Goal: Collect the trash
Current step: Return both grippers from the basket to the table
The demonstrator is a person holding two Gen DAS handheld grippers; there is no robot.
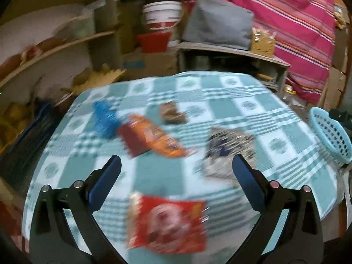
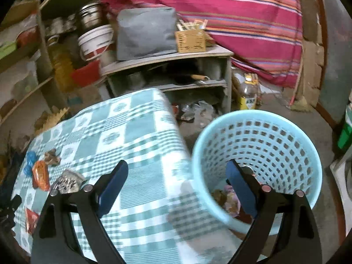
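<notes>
Light-blue basket [image 2: 259, 154] is seen just under the right gripper [image 2: 176, 182], whose jaws are spread wide with nothing held; some scraps already lie inside, so a drop looks done. Left gripper [image 1: 176, 171] is also wide open and empty, red wrapper [image 1: 169, 224] just below it, orange wrapper [image 1: 154, 138] and grey wrapper [image 1: 228, 151] ahead. Cloth [image 1: 154, 176] around them is bare; its edge meets the basket.
</notes>
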